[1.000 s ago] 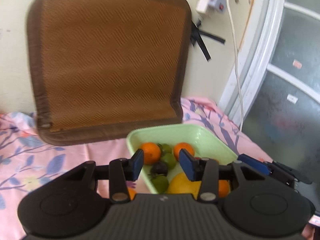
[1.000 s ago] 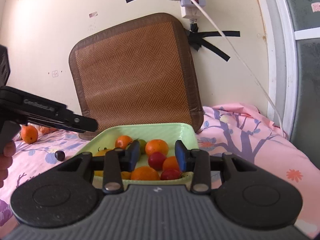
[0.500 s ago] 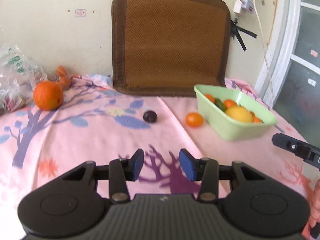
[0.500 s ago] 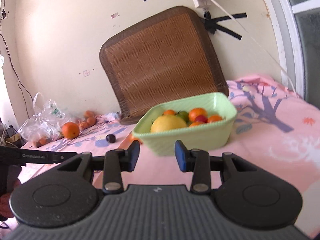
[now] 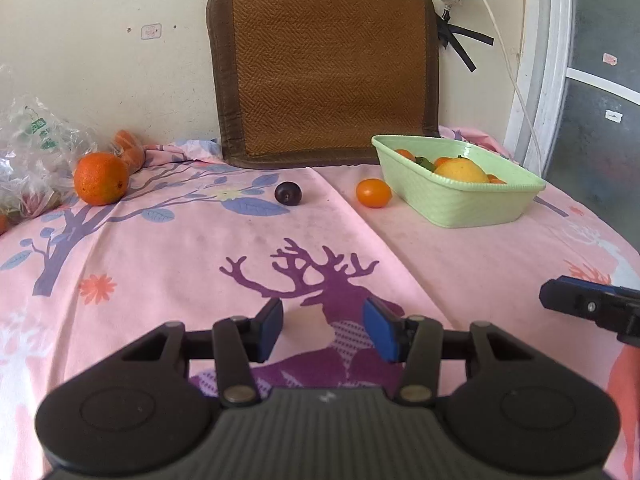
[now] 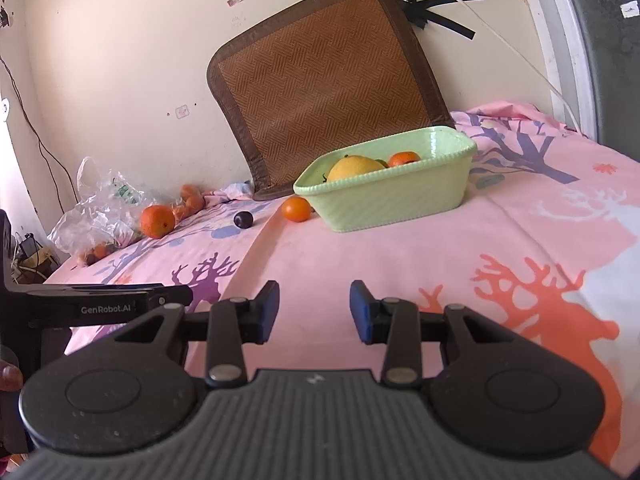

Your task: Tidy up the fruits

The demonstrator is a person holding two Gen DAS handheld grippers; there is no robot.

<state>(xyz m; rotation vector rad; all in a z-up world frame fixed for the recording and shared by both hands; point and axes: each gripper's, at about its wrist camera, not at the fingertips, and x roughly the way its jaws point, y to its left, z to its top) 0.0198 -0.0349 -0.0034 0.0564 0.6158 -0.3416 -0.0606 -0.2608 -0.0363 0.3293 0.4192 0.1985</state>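
My left gripper (image 5: 322, 330) hangs low over the pink cloth printed with trees and deer (image 5: 168, 264), its two blue-padded jaws apart with nothing between them. My right gripper (image 6: 314, 312) is the same: jaws spread, empty, over the same cloth, well short of the fruit.

One pale green ribbed plastic basket (image 5: 476, 204) sits toward the back right, in front of one brown woven seat mat (image 5: 328, 68) leaning on the wall. Inside the basket I can count one large yellow round fruit (image 6: 354, 168), one small orange fruit (image 6: 404, 158) plainly, and slivers of others in orange and green that I cannot count.

Outside it lie three loose pieces in a row: one small orange tomato-like fruit (image 5: 374, 193) just beside the basket's near-left corner, one dark purple plum (image 5: 288, 193) left of that and apart from it, and one big orange (image 5: 101, 179) further left, near the crumpled clear plastic bag (image 5: 28, 152). A few more small orange fruits (image 6: 190, 200) huddle behind the big orange by the wall; their number is unclear
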